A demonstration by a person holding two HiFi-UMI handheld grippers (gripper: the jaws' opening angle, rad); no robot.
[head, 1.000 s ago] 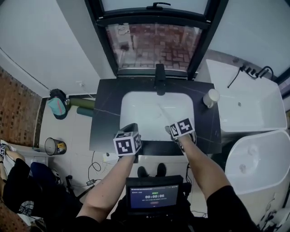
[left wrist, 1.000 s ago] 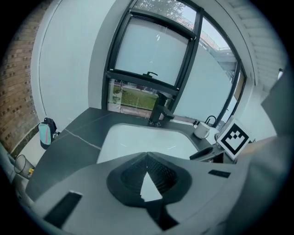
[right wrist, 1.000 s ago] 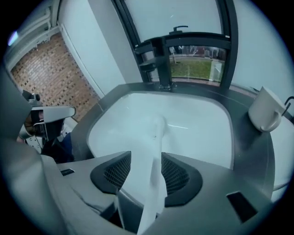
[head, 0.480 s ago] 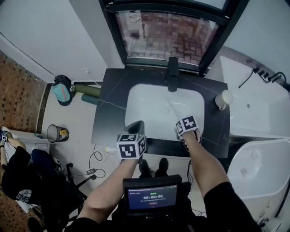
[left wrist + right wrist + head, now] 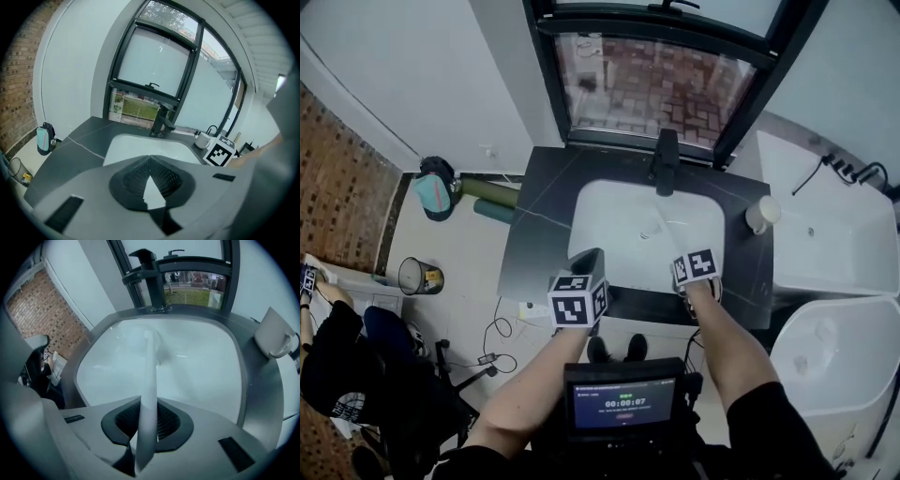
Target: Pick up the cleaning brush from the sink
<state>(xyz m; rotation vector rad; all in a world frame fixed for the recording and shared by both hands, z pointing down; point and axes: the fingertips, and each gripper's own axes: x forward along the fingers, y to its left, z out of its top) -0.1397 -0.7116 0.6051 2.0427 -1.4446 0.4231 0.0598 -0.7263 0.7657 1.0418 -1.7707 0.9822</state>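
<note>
**Head view**
- Cleaning brush (image 5: 664,232): showing only as a thin pale streak in the right half of the white sink (image 5: 609,211); head end blending into the basin.
- Right claw (image 5: 681,270): hanging over the sink's near right edge, at the near end of that streak; tips hiding under its marker cube (image 5: 696,266), so its grip cannot be read here.
- Left claw (image 5: 592,255): hovering at the sink's near left edge above the dark counter (image 5: 539,225), well apart from the brush.

**Left gripper view**
- Left claw (image 5: 149,159): pinching tip to tip and carrying nothing, with only white basin showing through the gap under the tips.
- Right claw's cube (image 5: 219,153): peeking in at the right, near the cup (image 5: 203,139); everything below it being cut off by the left claw's grey body.

**Right gripper view**
- Right claw (image 5: 147,420): having just been closing, now clamping narrowly on the brush handle.
- Cleaning brush (image 5: 149,380): running as a white rod from between the pads up towards the middle of the sink; near end disappearing behind the claw's body, far end blurring into the basin, bristles too washed out to tell.
- Contact with the basin: cannot tell.
- Faucet (image 5: 150,277): standing on the back rim, beyond the handle's far end.
</note>
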